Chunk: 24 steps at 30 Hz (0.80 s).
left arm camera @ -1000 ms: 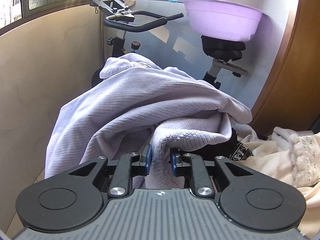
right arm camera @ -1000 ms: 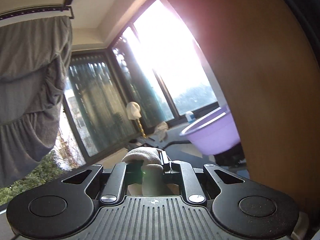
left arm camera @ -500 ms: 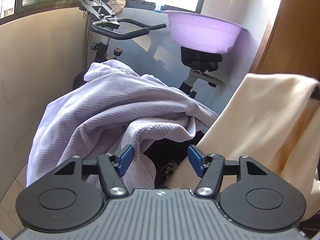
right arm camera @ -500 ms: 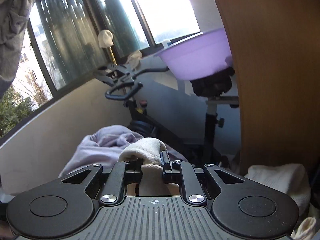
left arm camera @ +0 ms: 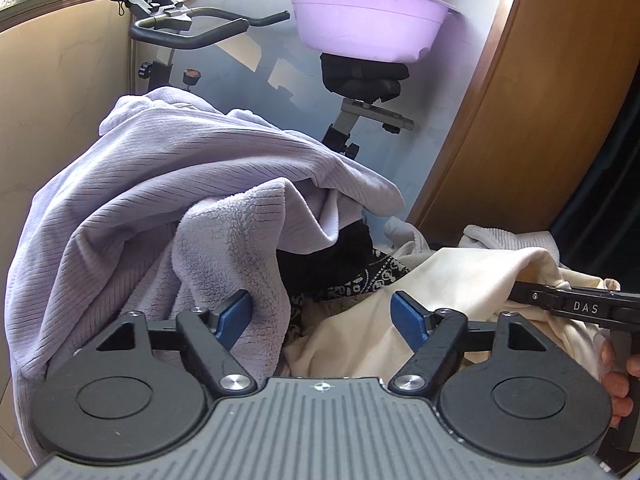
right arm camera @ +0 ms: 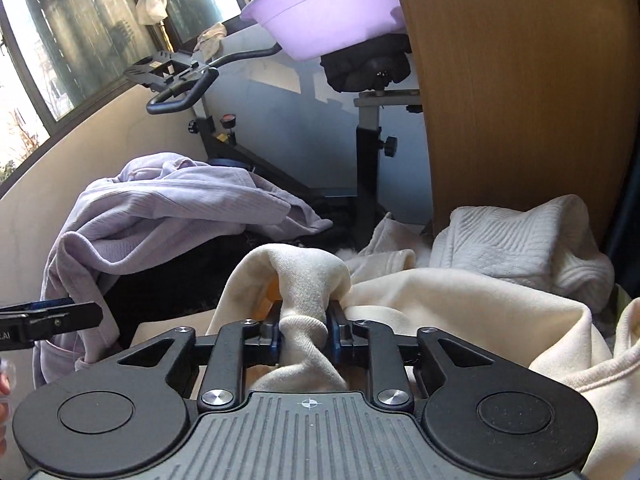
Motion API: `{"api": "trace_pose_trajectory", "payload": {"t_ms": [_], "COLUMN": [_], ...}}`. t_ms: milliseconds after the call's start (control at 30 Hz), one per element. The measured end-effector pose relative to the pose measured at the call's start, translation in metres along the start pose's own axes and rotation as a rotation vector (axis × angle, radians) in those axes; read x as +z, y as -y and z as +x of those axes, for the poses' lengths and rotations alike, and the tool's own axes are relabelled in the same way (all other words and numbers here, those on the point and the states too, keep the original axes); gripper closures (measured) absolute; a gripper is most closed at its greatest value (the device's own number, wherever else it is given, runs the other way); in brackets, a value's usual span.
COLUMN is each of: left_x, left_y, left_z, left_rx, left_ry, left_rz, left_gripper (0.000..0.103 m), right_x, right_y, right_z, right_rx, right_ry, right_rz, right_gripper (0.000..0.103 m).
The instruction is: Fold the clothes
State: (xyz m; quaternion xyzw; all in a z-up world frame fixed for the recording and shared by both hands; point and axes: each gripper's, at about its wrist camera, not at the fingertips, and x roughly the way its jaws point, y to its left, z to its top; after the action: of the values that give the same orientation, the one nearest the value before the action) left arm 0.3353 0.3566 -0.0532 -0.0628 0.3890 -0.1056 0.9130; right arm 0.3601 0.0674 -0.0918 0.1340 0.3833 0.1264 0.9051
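So here's where I'm at: my right gripper point(right arm camera: 306, 334) is clamped tight on a bunched fold of the cream top point(right arm camera: 460, 300), which lies across the heap in front of me, right beside the white quilted piece point(right arm camera: 516, 240). My left gripper point(left arm camera: 322, 314) is wide apart with nothing in it, hovering between the lilac fleece point(left arm camera: 160, 216) and the cream top's near edge.

What worries me is that I've only got a wad of fabric, not a clean hem or corner. If I lift from here I reckon the top hangs lopsided and I can't find a straight edge to fold along. The other risk is the left side: the lilac fleece is practically touching my left finger point(left arm camera: 234, 312), so closing carelessly could grab it instead, or both layers at once, and drag the whole pile. There's also a dark patterned thing point(left arm camera: 360, 276) tucked underneath that could snag and come along. The purple tub point(left arm camera: 366, 16) balanced on the exercise bike point(left arm camera: 192, 32) seat looks tippy, so no big yanks.
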Motion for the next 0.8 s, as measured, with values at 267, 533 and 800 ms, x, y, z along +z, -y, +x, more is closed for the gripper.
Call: {"api": "trace_pose_trajectory", "payload": {"t_ms": [267, 533, 800], "left_x": [-0.006, -0.004, -0.004], "left_y": [0.031, 0.068, 0.089], "left_z": [0.019, 0.04, 0.047], "left_rx": [-0.069, -0.089, -0.091], "left_ry": [-0.056, -0.104, -0.133], "left_rz": [0.059, 0.109, 0.133], "left_gripper": [0.017, 0.017, 0.016], "right_x": [0.011, 0.008, -0.007], "right_y": [-0.001, 0.032, 0.054], "right_z": [-0.054, -0.096, -0.099], "right_rx": [0.133, 0.004, -0.212], "right_ry": [0.032, 0.123, 0.136], "right_rz": [0.032, 0.092, 0.071], "right_gripper": [0.023, 0.012, 0.001]}}
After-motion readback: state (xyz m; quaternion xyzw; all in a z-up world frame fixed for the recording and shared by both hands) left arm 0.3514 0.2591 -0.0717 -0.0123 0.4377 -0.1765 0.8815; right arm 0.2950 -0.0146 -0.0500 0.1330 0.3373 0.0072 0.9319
